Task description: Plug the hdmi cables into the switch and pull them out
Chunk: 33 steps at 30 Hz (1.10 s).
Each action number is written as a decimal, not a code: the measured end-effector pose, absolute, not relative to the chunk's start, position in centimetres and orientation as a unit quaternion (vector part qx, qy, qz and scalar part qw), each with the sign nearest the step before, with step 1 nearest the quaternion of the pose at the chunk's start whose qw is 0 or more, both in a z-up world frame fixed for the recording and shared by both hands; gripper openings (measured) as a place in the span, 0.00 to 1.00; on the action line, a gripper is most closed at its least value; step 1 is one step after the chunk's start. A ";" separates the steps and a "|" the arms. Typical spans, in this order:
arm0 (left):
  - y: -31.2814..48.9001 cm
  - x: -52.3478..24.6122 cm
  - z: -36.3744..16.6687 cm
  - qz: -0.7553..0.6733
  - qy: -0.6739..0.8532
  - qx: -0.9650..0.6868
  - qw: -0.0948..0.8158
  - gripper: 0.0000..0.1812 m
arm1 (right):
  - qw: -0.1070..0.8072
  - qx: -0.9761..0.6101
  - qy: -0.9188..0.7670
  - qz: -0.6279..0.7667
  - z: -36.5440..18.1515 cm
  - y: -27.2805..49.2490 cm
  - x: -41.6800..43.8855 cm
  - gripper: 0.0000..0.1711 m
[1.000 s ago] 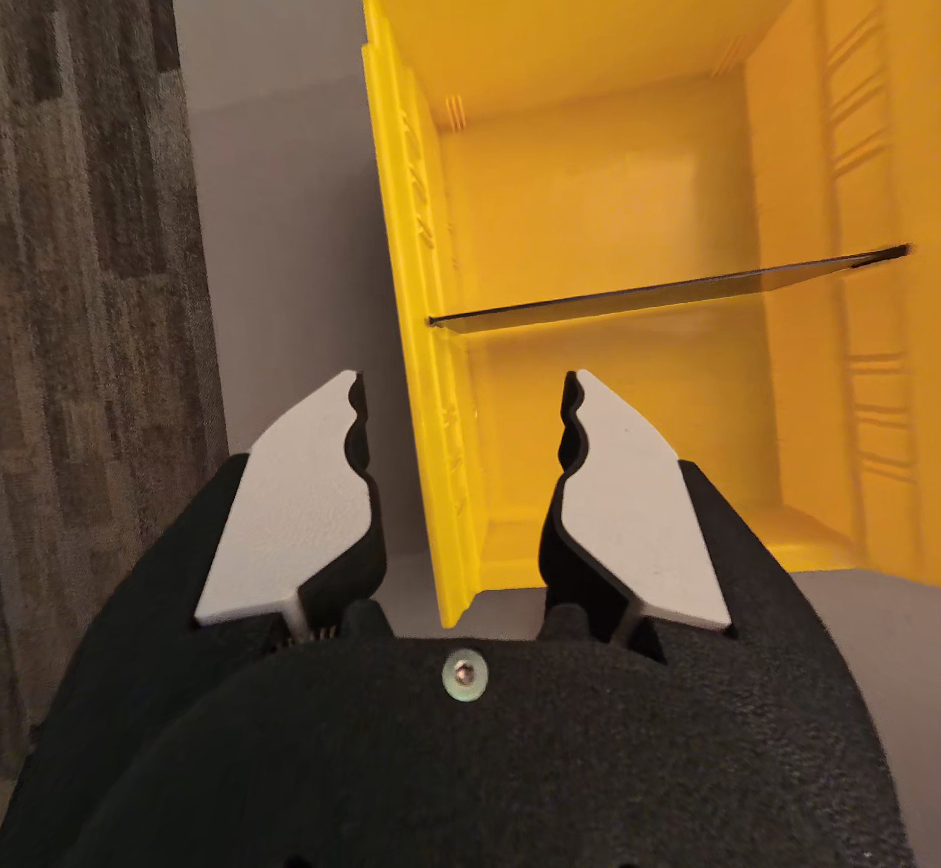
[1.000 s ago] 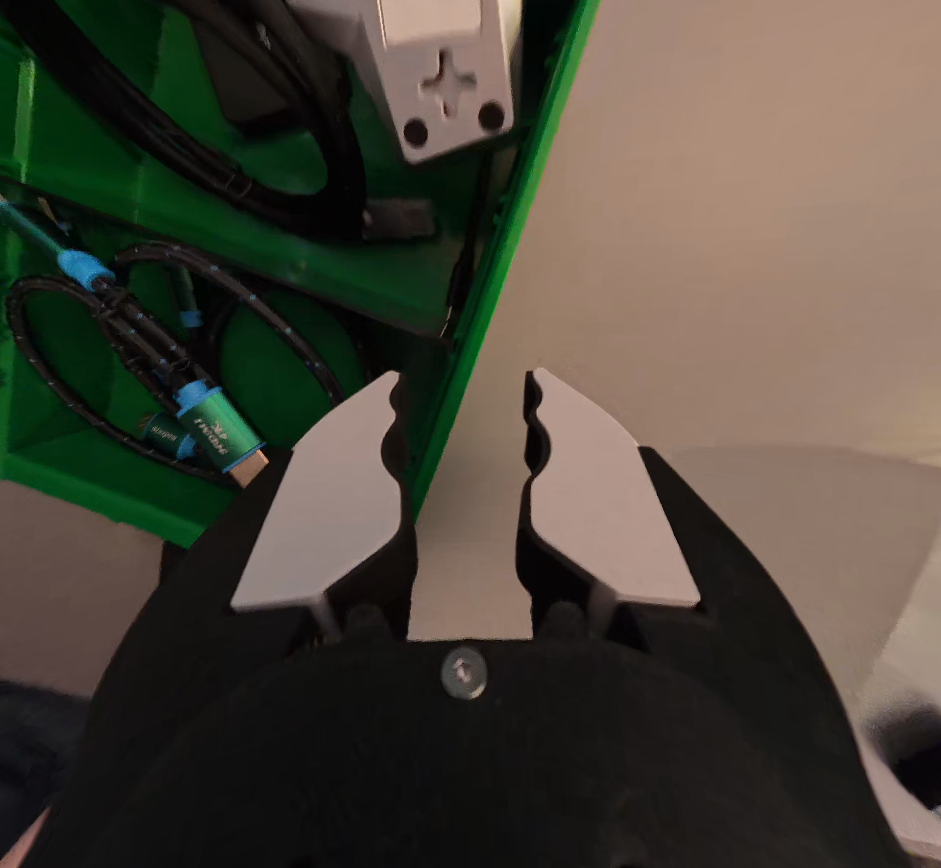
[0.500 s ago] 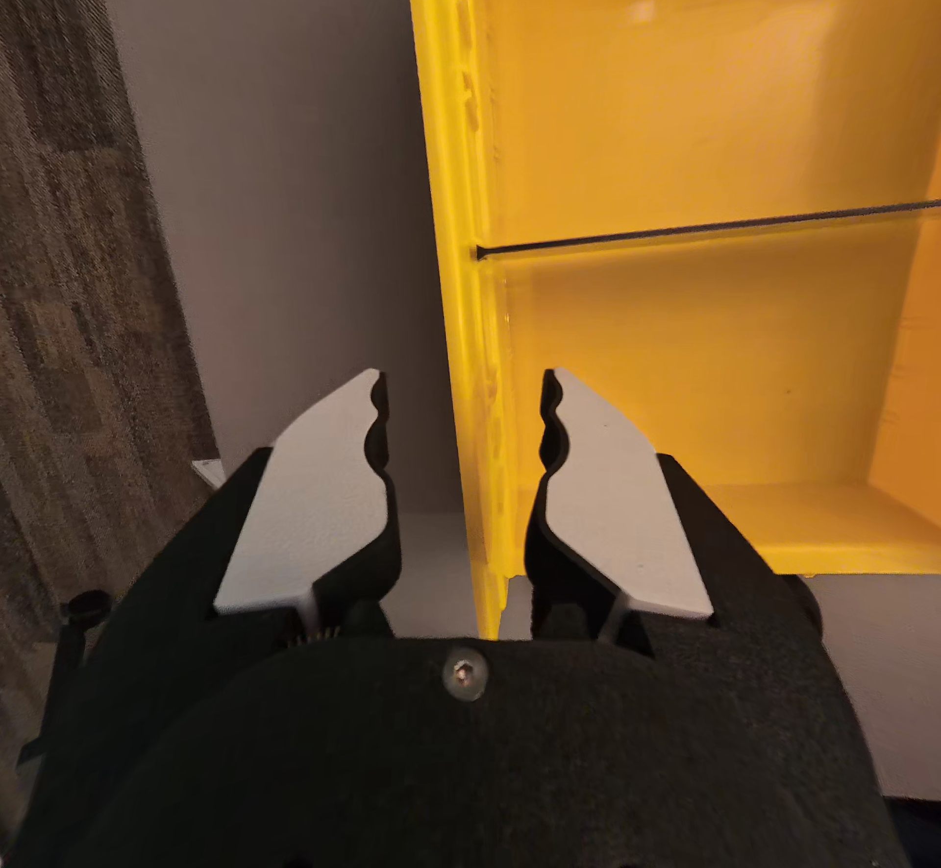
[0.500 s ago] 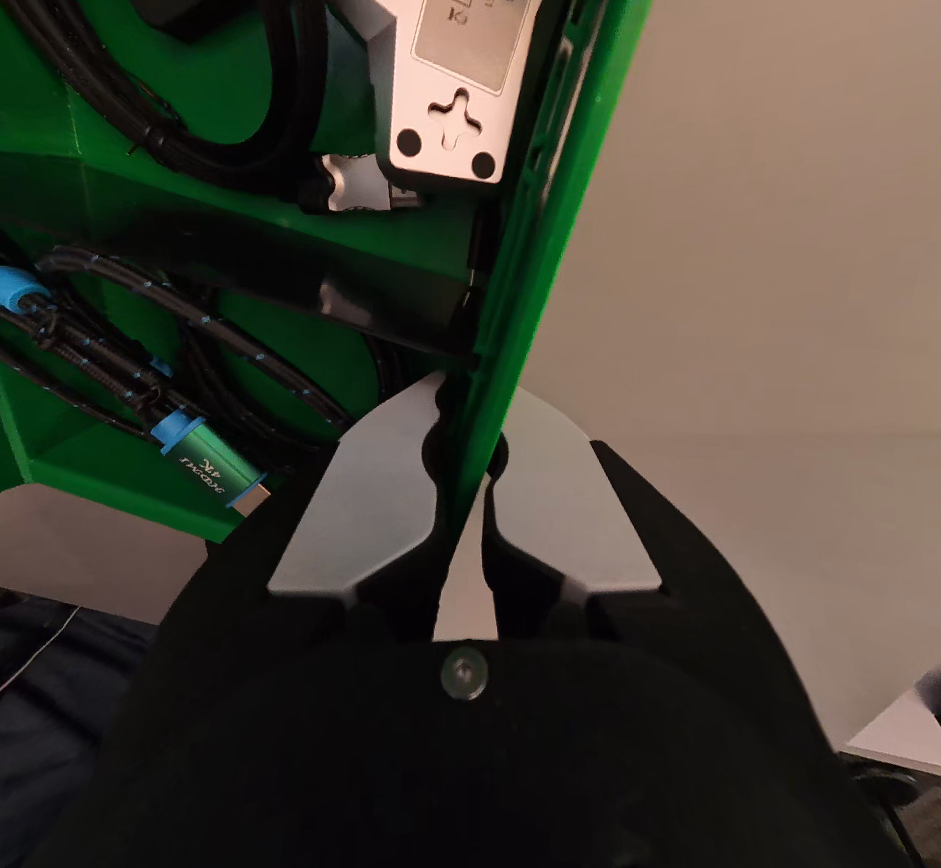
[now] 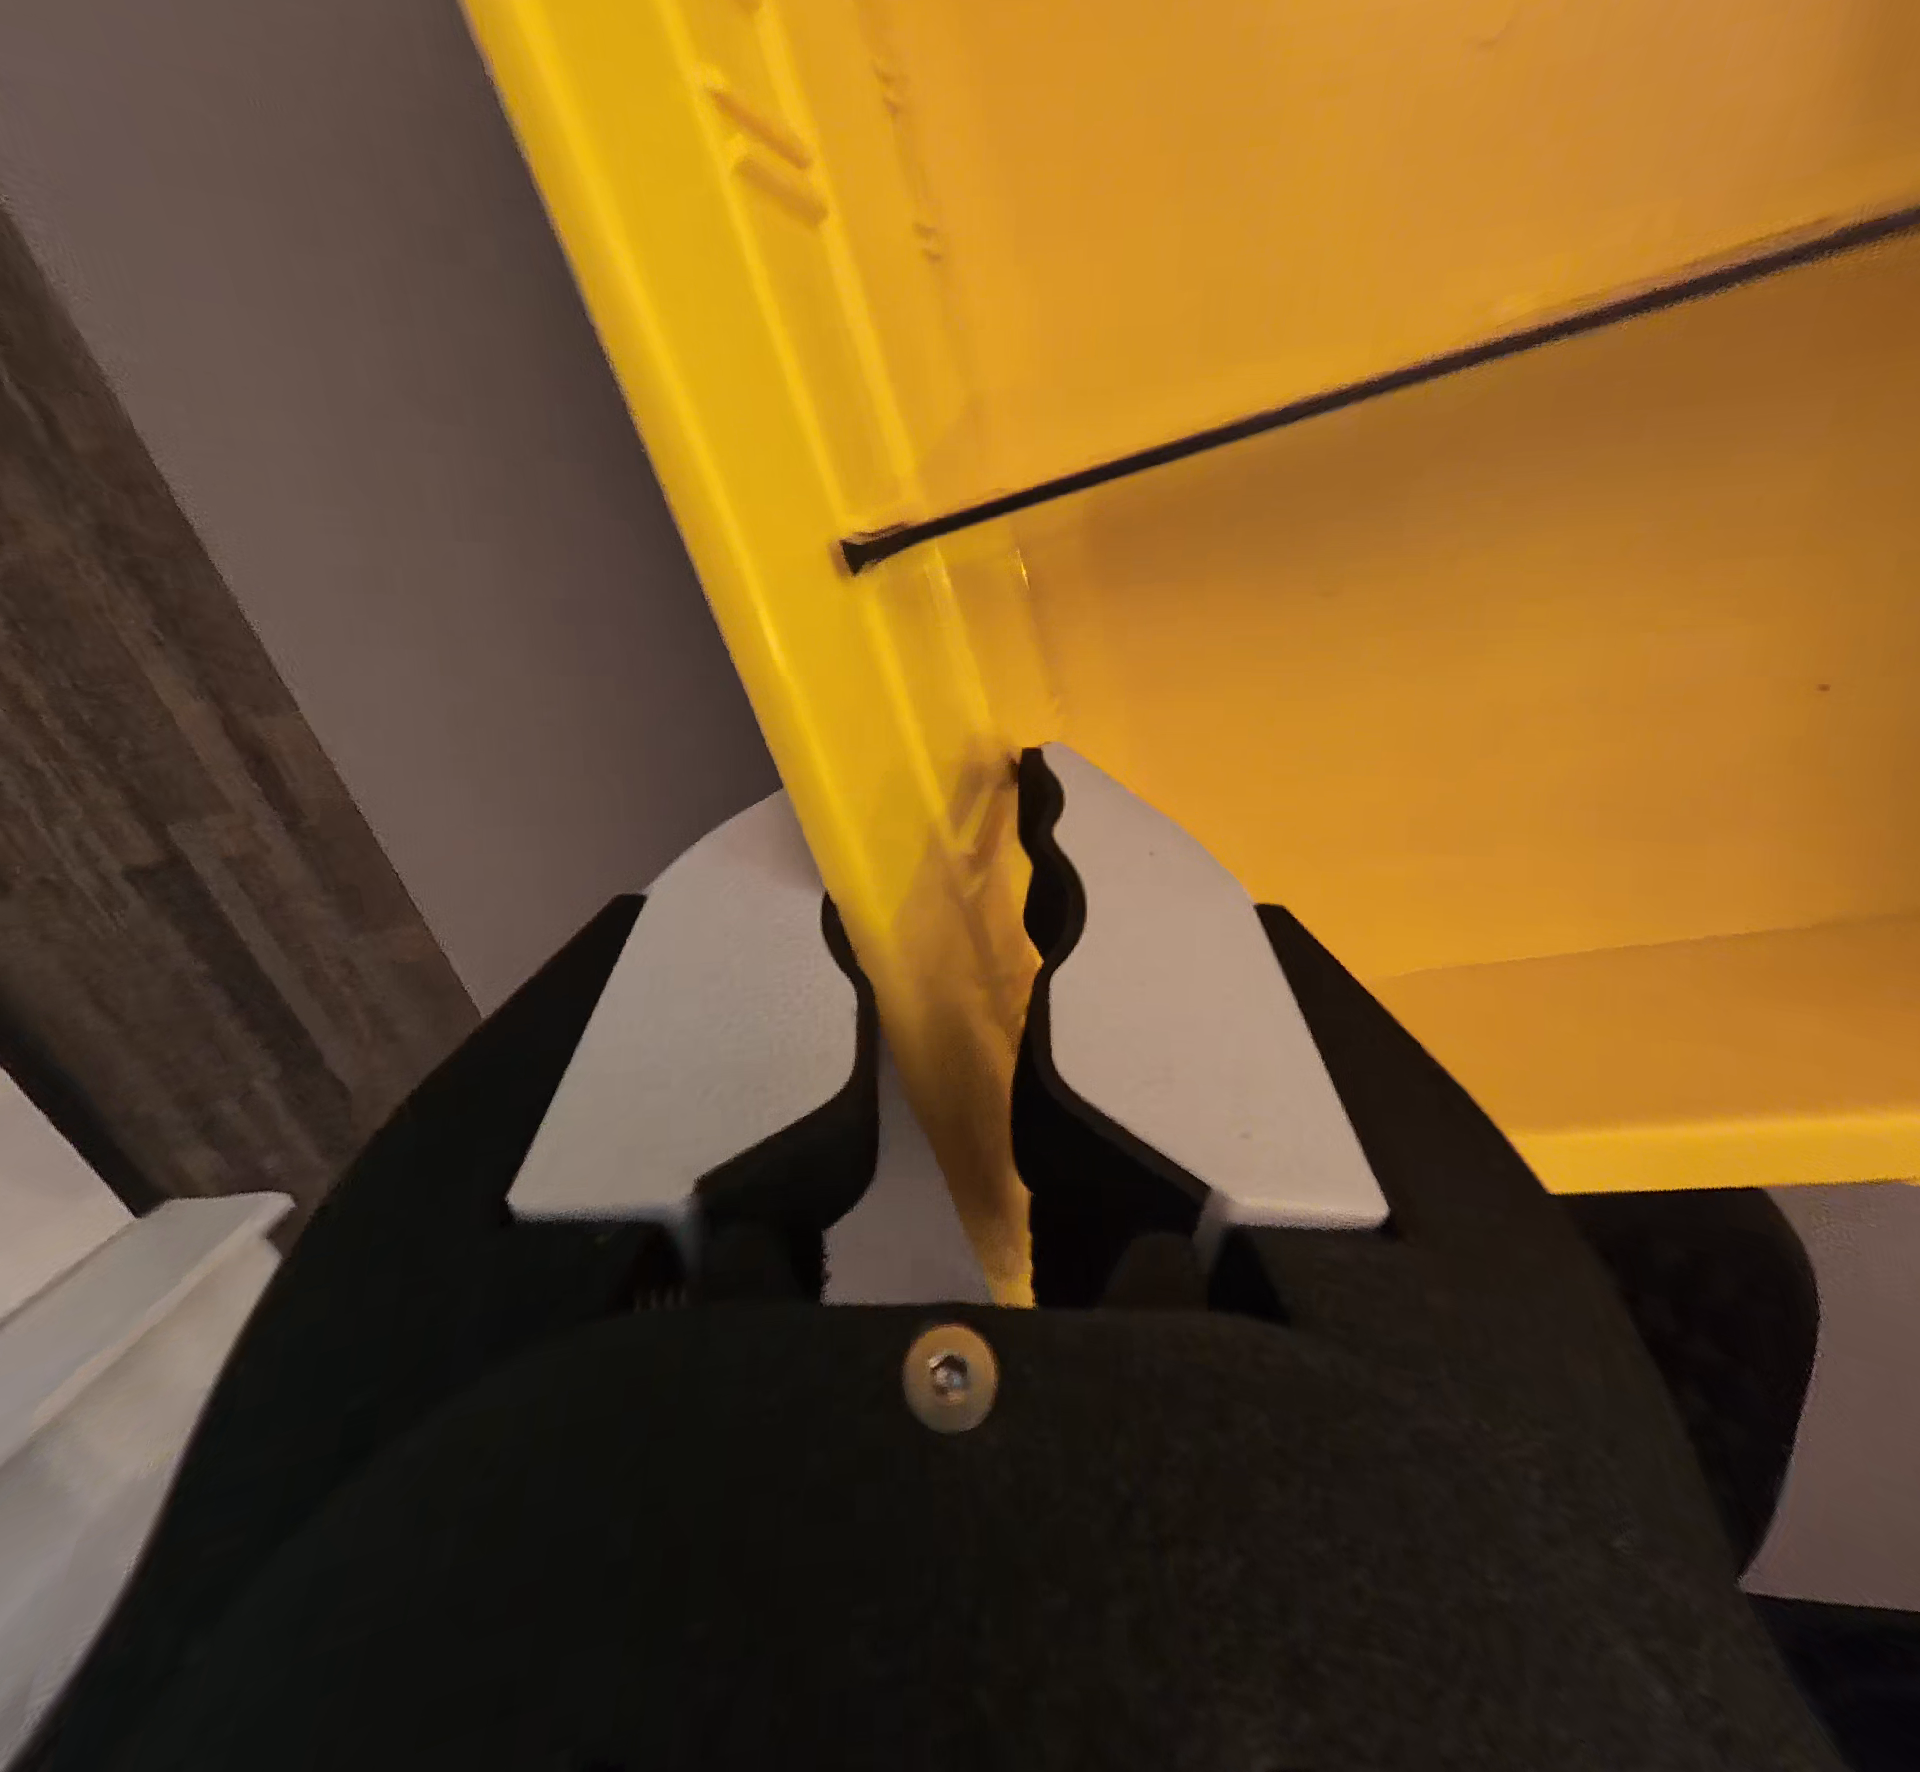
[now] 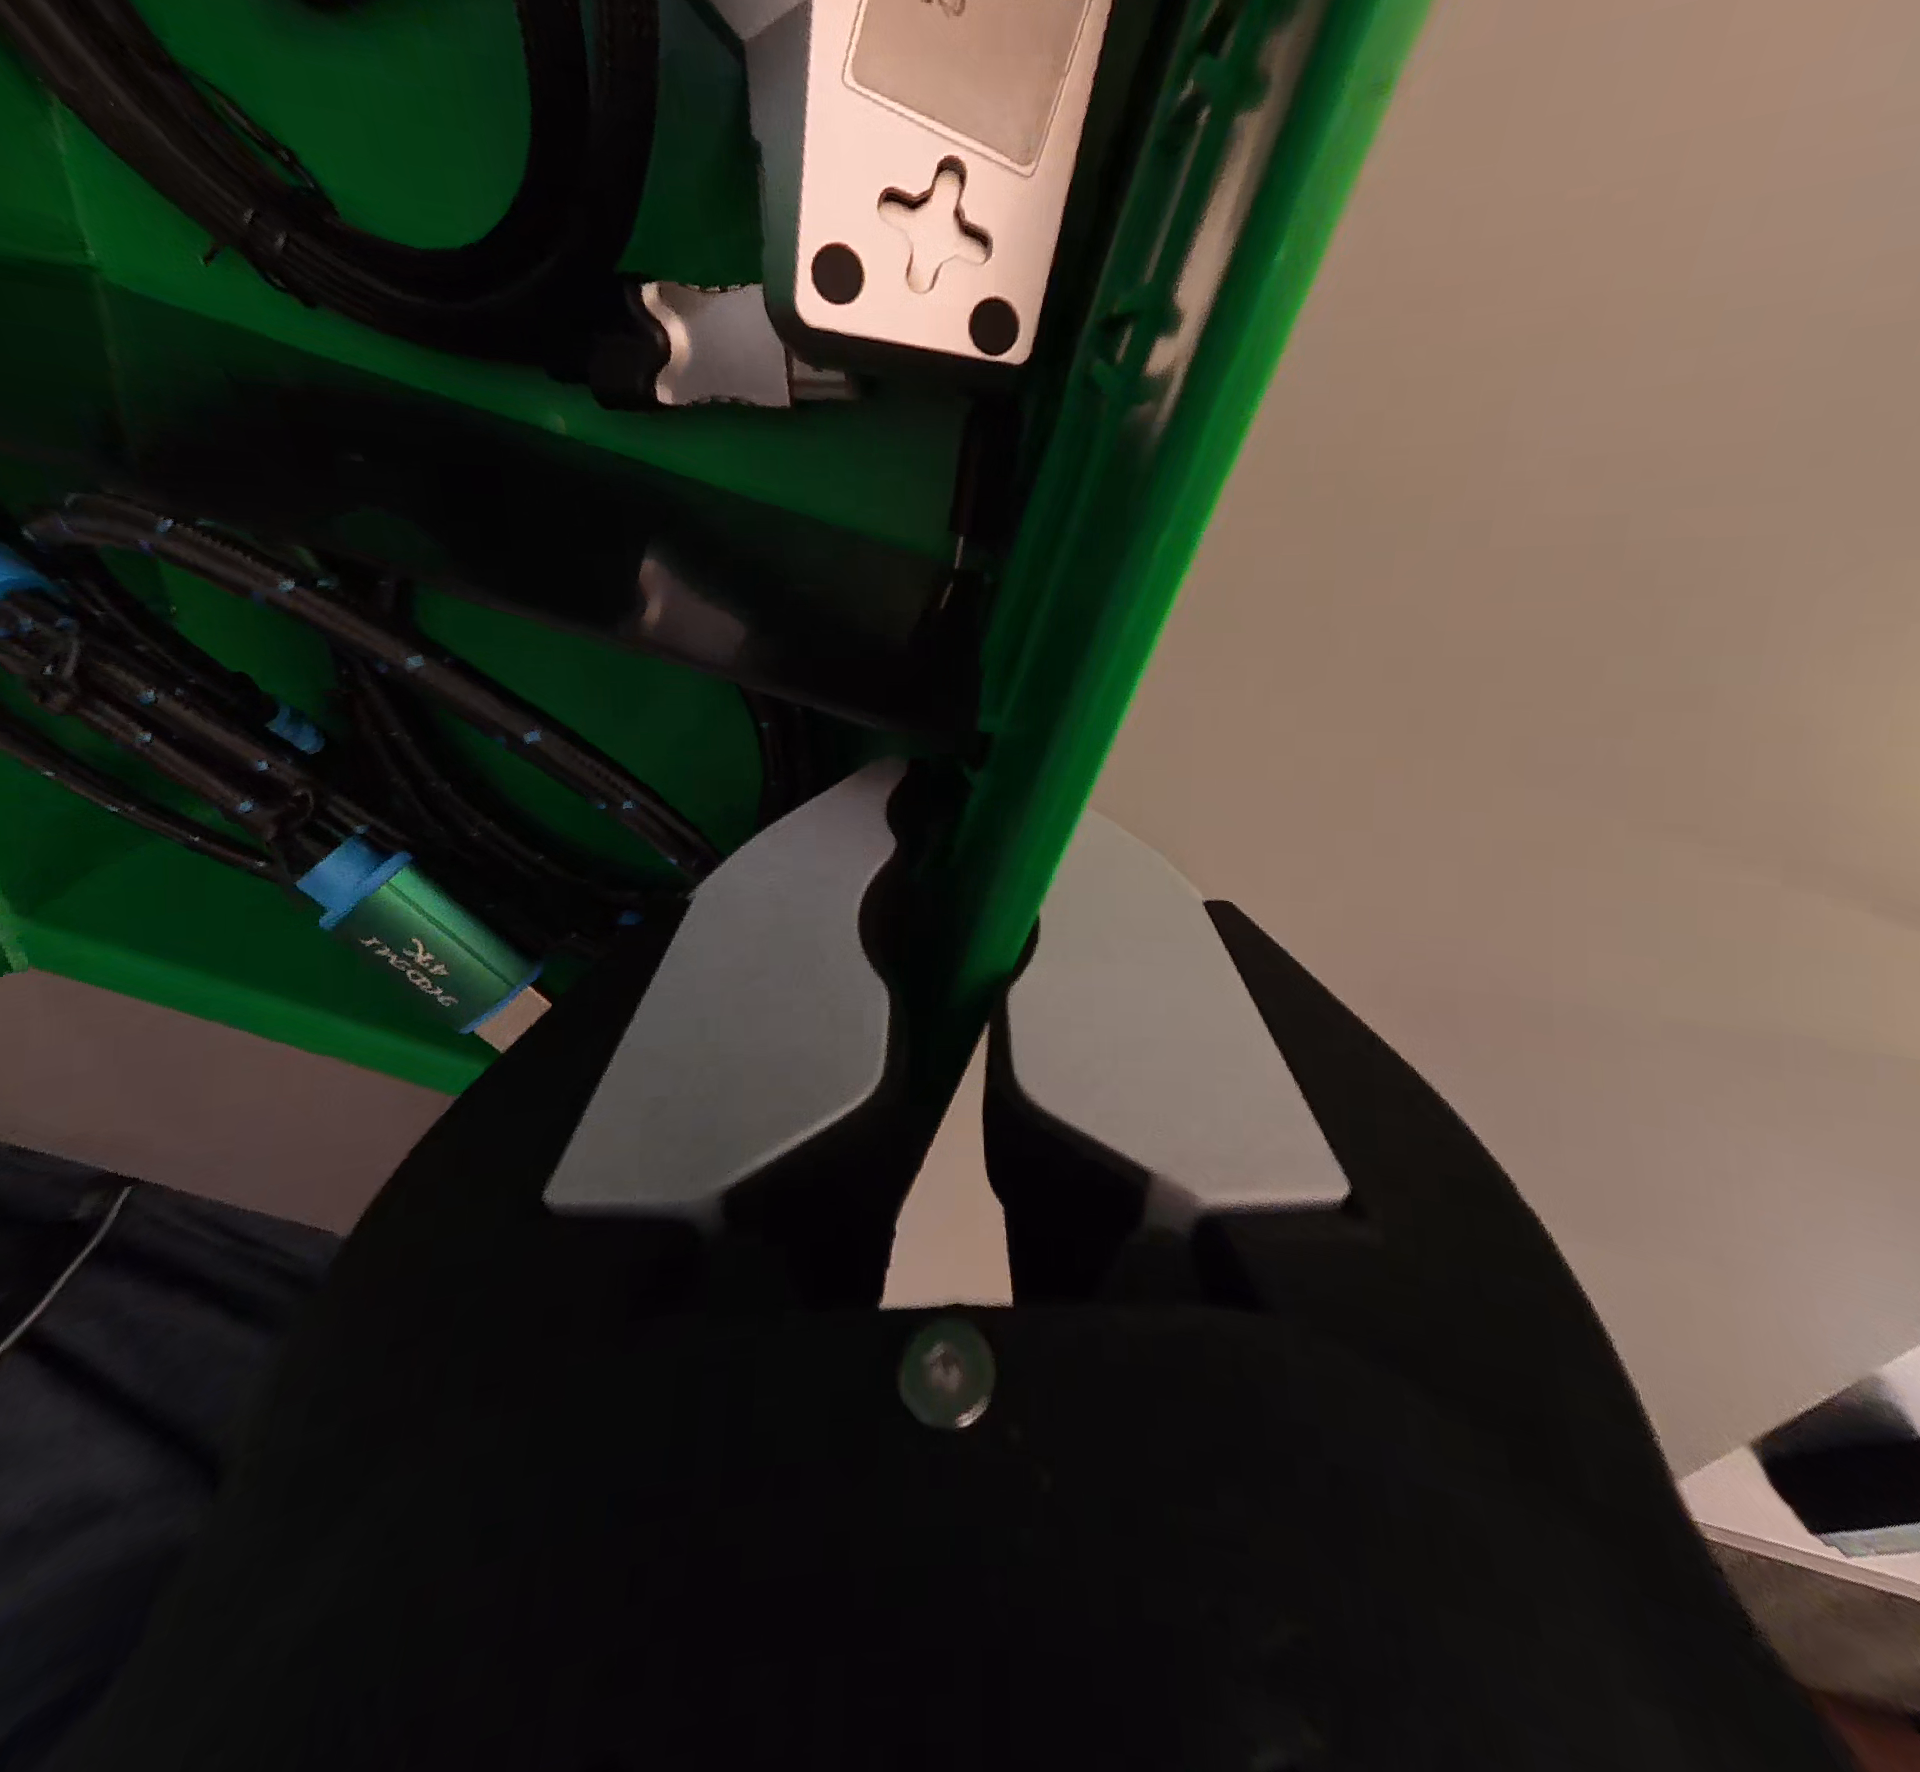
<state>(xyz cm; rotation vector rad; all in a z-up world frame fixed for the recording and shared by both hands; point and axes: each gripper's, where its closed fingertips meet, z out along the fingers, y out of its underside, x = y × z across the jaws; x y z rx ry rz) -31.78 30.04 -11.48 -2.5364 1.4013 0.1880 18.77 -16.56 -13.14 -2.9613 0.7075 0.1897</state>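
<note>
In the left wrist view, the left gripper point(image 5: 940, 943) is clamped narrow on the side wall of a yellow bin point(image 5: 1403, 683). One finger lies outside the wall and the other inside, with the wall running straight ahead between them. A thin dark divider point(image 5: 1351, 392) crosses the bin ahead of the fingertips. Both compartments that show are bare. A grey worktop point(image 5: 343, 392) lies to the left of the gripper.

In the right wrist view, the right gripper point(image 6: 971, 901) is closed tight on the side wall of a green bin point(image 6: 1164, 579), again with one finger on each side. The switch point(image 6: 935, 112), a silver box lying with its labelled underside up, sits ahead of the gripper and slightly left, in the far compartment against the gripped wall. A black cable point(image 6: 436, 122) coils to its left, and its silver plug point(image 6: 707, 361) lies close to the switch's near corner; I cannot tell whether it is seated. In the near compartment, left of the gripper, lies a coiled dark cable point(image 6: 208, 714) with a green plug point(image 6: 426, 953) pointing out over the bin's edge.

Judging from this, the task proper has hardly begun: both grippers hold bins, not cables. At least the green-plugged cable is still loose, and all plugging and pulling appears still to come.
</note>
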 end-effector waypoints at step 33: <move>17.9 -22.9 -5.7 0.062 0.608 -0.771 0.179 0.24 | 0.074 -0.975 0.206 0.045 -10.4 -8.8 12.3 0.08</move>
